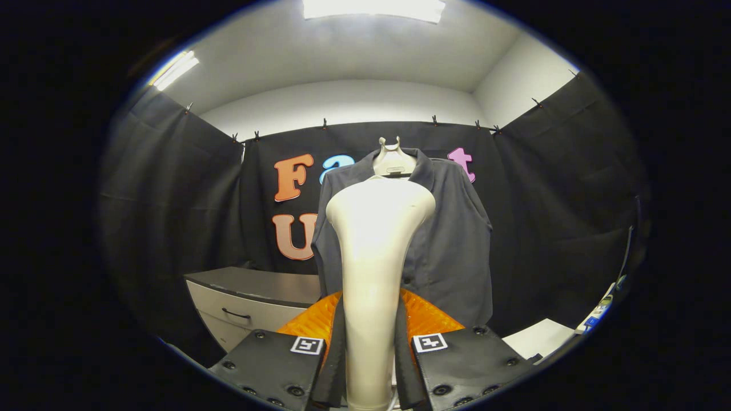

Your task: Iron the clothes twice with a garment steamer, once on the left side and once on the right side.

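A cream garment steamer (pixel 374 257) stands upright between my fingers, its handle pressed from both sides and its broad head rising in front of me. My gripper (pixel 370 348) is shut on that handle. Beyond the steamer hangs a dark grey shirt (pixel 451 234) on a pale hanger (pixel 394 160), its collar open at the top. The steamer head covers the middle and left of the shirt's front; the shirt's right half and sleeve show beside it. The head appears a short way off the fabric, though the gap is hard to judge.
A grey-topped cabinet (pixel 251 297) with a drawer handle stands low to the left of the shirt. A white surface (pixel 539 337) lies low on the right, with a cable and small items past it. Black cloth walls close in the booth.
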Demonstrator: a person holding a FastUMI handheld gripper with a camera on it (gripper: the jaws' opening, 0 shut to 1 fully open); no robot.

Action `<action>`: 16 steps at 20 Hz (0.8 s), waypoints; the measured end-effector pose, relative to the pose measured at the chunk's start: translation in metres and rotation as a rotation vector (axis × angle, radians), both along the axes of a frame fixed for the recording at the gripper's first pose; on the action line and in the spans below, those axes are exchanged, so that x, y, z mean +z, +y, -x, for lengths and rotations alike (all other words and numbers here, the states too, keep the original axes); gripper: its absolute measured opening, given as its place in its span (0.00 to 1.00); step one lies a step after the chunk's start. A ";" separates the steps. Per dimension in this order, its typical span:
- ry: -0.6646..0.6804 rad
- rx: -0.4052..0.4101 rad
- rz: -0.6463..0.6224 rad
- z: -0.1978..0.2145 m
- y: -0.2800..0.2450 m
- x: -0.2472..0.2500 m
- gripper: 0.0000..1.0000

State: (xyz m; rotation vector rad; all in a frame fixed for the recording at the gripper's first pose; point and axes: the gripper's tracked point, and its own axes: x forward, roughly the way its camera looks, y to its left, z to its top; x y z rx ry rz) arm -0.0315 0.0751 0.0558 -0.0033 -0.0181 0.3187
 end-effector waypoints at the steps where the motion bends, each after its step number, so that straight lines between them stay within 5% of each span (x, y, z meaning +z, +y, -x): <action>1: 0.000 0.000 0.000 0.001 0.001 -0.001 0.43; 16: 0.012 -0.004 -0.002 0.008 -0.002 -0.009 0.43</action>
